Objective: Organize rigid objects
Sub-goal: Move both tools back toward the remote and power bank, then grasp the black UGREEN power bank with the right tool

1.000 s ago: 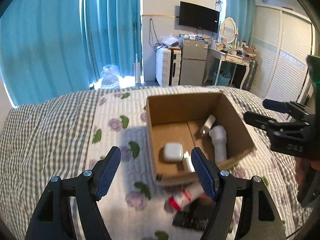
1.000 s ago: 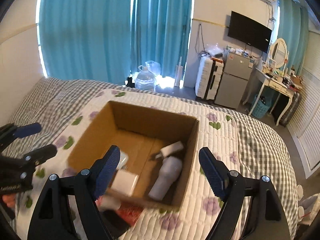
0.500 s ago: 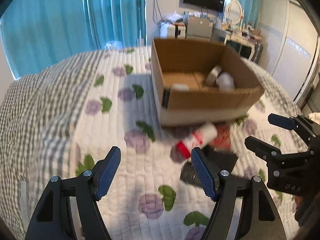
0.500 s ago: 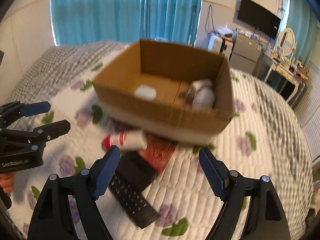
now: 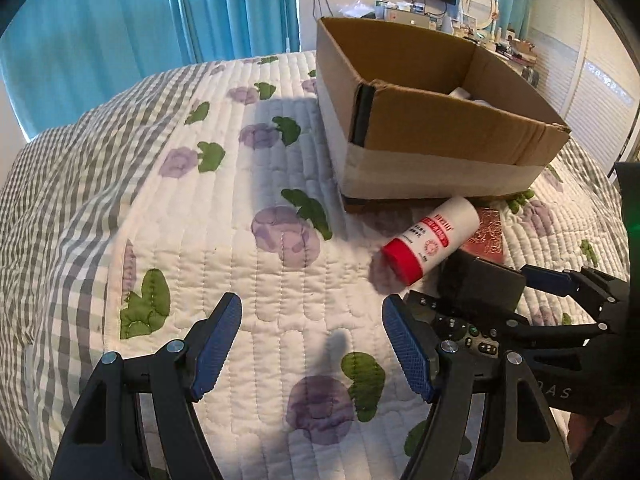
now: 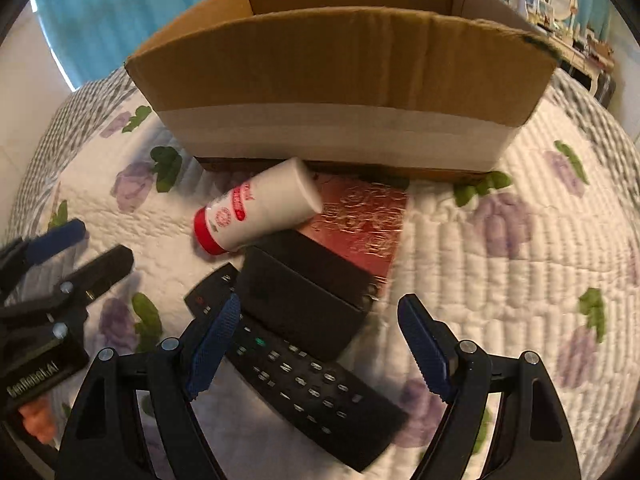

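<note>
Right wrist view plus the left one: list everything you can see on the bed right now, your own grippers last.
cardboard box: one, brown with a pale band, far side of quilt, open; contents mostly hidden.
bottle: one, white with red cap, lying in front of box, its base on the red packet.
red packet: one, red, flat, against box front.
black block: one, black, overlapping packet and remote.
remote control: one, black, nearest.
quilt: one, white, floral.
left gripper: open, empty.
right gripper: open, above remote.
</note>
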